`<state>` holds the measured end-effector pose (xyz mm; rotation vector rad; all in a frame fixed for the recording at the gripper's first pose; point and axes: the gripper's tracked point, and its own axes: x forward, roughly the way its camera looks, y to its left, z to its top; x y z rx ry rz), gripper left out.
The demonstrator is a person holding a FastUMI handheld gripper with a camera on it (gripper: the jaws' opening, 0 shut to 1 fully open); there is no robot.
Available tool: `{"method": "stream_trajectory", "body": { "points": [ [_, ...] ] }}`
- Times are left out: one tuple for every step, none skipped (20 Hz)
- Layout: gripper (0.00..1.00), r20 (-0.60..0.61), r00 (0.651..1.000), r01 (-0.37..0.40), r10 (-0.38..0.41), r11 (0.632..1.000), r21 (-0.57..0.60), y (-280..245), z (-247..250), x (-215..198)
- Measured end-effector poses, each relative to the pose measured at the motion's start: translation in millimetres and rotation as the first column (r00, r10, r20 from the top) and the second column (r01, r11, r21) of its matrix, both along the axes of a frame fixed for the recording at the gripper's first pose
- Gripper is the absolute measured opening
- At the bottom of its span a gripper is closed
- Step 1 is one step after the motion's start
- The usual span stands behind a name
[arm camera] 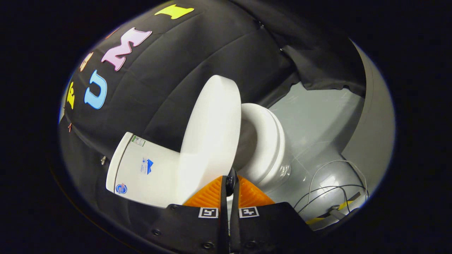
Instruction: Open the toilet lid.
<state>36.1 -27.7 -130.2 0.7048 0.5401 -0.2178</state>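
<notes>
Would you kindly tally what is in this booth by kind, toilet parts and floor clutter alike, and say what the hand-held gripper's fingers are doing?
Toilet lids, raised: 1
Toilet seats: 1
Toilet tanks: 1
Loose cables on the floor, a tangle of several: 1
Hand-held gripper, fingers nearly closed at the lid's lower edge: 1
Total: 5

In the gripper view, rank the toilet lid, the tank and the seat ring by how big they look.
1. Toilet lid, raised, just beyond the closed gripper.
2. Tank, though closeness may flatter it.
3. Seat ring, partly hidden behind the lid, so its rank is unsure.
</notes>
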Motion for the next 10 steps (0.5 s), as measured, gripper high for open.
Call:
{"method": "stream_trajectory", "body": {
  "points": [
    [0.07,0.005,1.0,-0.006,0.006,1.0,-0.007,4,7,0],
    [0.07,0.008,1.0,-0.013,0.013,1.0,-0.017,8,14,1],
    [0.07,0.011,1.0,-0.017,0.017,0.999,-0.03,13,19,1],
    [0.07,0.012,1.0,-0.023,0.024,0.998,-0.05,18,26,3],
    [0.06,0.019,0.999,-0.032,0.034,0.996,-0.078,24,33,3],
    [0.06,0.029,0.999,-0.037,0.04,0.995,-0.094,30,41,4],
    [0.06,0.034,0.998,-0.042,0.046,0.993,-0.107,35,48,5],
    [0.06,0.027,0.998,-0.046,0.05,0.992,-0.12,41,53,6],
    [0.06,0.01,0.999,-0.042,0.044,0.99,-0.136,45,56,6],
    [0.06,-0.006,0.999,-0.039,0.039,0.986,-0.161,48,58,7]
  ]
}}
